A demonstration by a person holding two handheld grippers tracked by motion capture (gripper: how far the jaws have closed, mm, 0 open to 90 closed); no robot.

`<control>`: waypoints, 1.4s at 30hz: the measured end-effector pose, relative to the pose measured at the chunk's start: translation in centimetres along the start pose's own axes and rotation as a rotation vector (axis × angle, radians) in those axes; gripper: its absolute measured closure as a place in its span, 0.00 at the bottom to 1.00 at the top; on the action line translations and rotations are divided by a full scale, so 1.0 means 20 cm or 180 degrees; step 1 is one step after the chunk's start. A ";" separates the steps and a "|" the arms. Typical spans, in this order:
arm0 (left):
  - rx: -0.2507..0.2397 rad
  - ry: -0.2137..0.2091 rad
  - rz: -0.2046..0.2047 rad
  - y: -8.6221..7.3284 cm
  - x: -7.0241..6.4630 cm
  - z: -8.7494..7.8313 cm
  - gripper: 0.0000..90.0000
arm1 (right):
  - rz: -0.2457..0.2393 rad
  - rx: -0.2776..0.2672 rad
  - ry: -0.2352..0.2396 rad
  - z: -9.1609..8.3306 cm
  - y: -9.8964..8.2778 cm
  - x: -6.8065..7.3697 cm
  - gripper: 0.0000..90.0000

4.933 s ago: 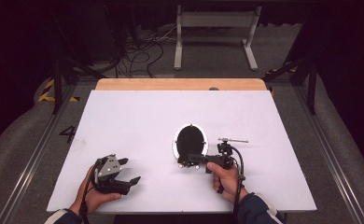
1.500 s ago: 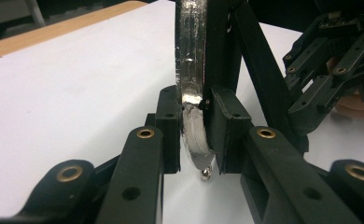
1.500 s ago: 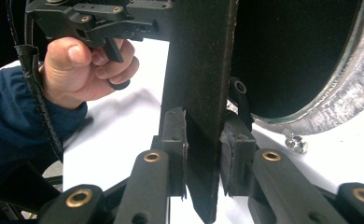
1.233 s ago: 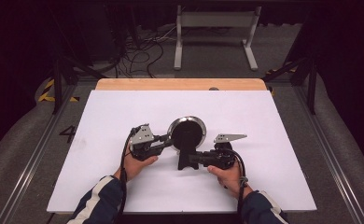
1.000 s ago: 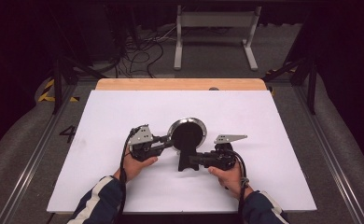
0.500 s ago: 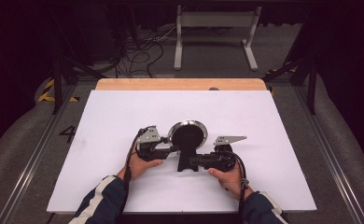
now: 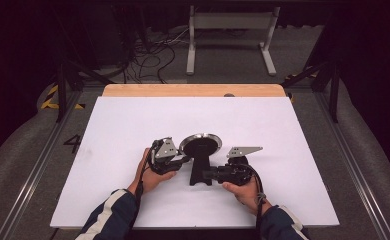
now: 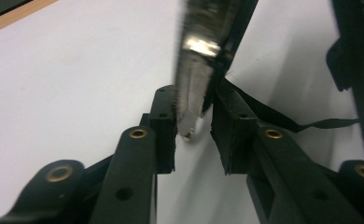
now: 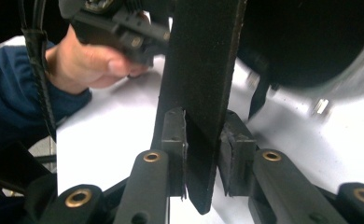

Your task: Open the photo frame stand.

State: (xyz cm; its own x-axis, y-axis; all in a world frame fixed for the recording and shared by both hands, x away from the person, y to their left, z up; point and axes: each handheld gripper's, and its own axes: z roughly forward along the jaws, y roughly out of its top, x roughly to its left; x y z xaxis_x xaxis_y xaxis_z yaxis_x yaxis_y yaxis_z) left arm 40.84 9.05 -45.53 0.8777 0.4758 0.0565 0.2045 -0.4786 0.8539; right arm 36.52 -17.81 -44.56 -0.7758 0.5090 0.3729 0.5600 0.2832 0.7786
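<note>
I've got a small black frying pan with a shiny metal rim near the middle of the white table sheet, a bit toward my side. Its flat black handle runs back toward me.

R gripper comes in from the right, lying level, jaws closed on that handle. In the right gripper view the handle stands edge-on between the two pads, both pressing on it, handle tip poking out below them.

L gripper sits just left of the pan, jaws at the pan's left rim. In the left gripper view the shiny rim drops down between the pads; left pad touches or nearly touches it, right pad stands a little off w/ a gap showing. Jaws have just been closing w/ the rim between them, but I can't call it a firm grip – looks not clamped. Pan is tilted in that view, rim edge close to the sheet.

L hand and R hand both rest low over the sheet; dark sleeves w/ a white stripe on the L one.
</note>
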 end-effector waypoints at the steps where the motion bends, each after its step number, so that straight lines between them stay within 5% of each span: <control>1: -0.0003 -0.0005 -0.0010 0.00 0.00 0.00 0.80 | -0.0002 0.0008 -0.0012 0.01 0.00 0.00 0.82; 42: 0.0198 0.0359 0.0071 0.09 0.01 0.12 0.73 | -0.0174 0.0152 -0.0402 0.03 -0.01 0.01 0.85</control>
State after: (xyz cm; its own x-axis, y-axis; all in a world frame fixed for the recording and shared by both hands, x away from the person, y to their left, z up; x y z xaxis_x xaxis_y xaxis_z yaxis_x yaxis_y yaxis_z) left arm 42.49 6.58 -45.26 0.8289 0.5427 0.1359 0.2149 -0.5332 0.8183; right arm 36.52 -17.38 -44.88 -0.7644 0.5891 0.2619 0.5336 0.3501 0.7699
